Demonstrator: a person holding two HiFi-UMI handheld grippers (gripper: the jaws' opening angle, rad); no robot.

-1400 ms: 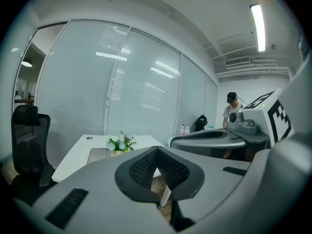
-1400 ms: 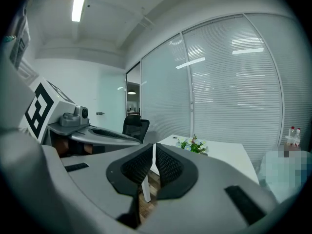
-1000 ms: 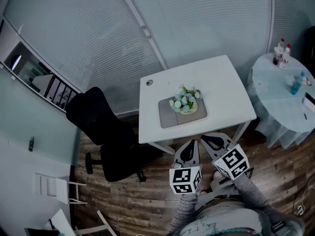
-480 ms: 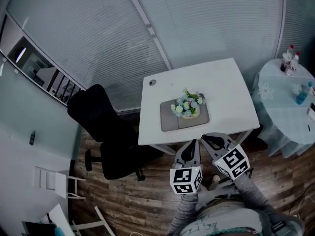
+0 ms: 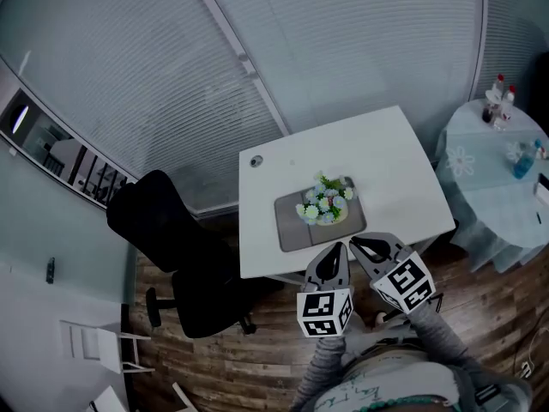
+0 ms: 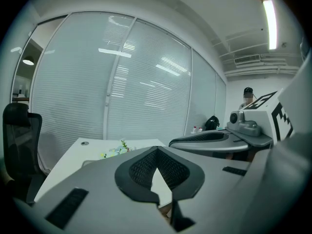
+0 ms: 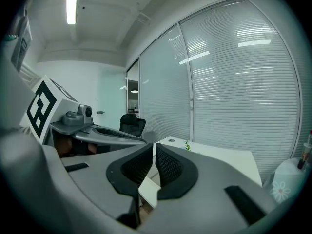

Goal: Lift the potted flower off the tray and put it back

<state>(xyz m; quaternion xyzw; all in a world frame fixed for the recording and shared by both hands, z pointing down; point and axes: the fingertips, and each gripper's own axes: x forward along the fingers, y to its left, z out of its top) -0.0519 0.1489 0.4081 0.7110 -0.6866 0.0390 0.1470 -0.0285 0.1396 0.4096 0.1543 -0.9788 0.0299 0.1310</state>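
The potted flower [image 5: 326,206], pale blooms in a small light pot, stands on the grey tray [image 5: 292,227] on the white table [image 5: 386,170]. Both grippers are held side by side just short of the table's near edge, pointing at the tray. My left gripper [image 5: 338,247] is shut with nothing in it, and my right gripper [image 5: 353,243] is also shut and empty. In the left gripper view, the flower [image 6: 116,150] peeps over the shut left gripper [image 6: 156,150]. In the right gripper view, only a green sprig [image 7: 187,146] of the flower shows past the right gripper [image 7: 154,145].
A black office chair [image 5: 167,239] stands left of the table. A round table [image 5: 497,170] with a pale cloth and small bottles stands to the right. Window blinds close off the far side. A white folding chair [image 5: 86,343] is at the lower left. A person [image 6: 247,97] stands far off.
The table with the flower has come nearer to both grippers in the head view. Both grippers stay shut and side by side.
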